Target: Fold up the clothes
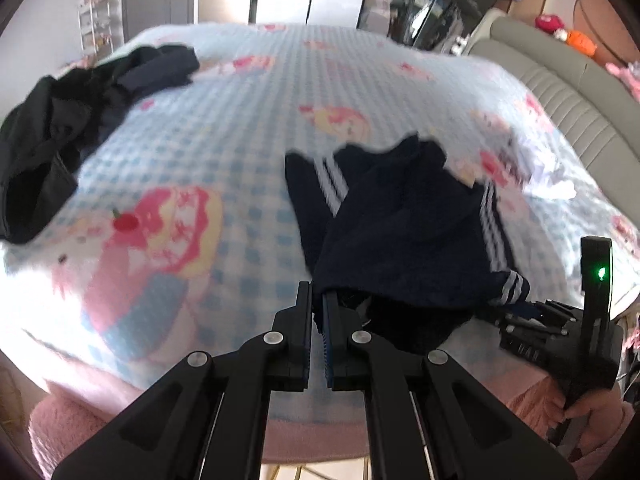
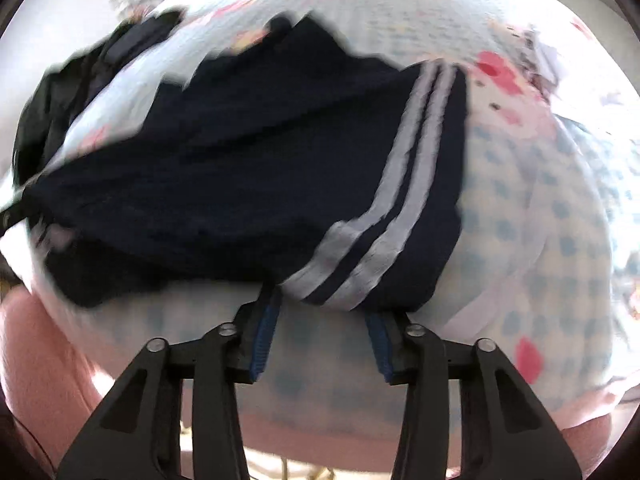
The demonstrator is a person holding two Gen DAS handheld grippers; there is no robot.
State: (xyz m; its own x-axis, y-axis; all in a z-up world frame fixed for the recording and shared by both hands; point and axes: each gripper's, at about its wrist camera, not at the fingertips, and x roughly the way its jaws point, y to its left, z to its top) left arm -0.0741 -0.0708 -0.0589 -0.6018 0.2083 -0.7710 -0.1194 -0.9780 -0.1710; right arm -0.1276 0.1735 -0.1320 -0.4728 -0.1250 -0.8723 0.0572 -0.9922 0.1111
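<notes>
Left claw (image 1: 317,300) pinches navy shorts (image 1: 400,232); right claw (image 2: 322,308) angled down, parted, at hem.

My two grippers (image 1: 317,304) (image 2: 324,312) are black, with round silver screws and blue bumpy pads (image 2: 264,340). One has a little green light.

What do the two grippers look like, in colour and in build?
Both are matte black. The left gripper and the right gripper each have two angular fingers on linkage arms joined by round silver pins, with ribbed blue pads on the inner faces. In the left wrist view, the right gripper's upright black housing carries a small green light.
</notes>
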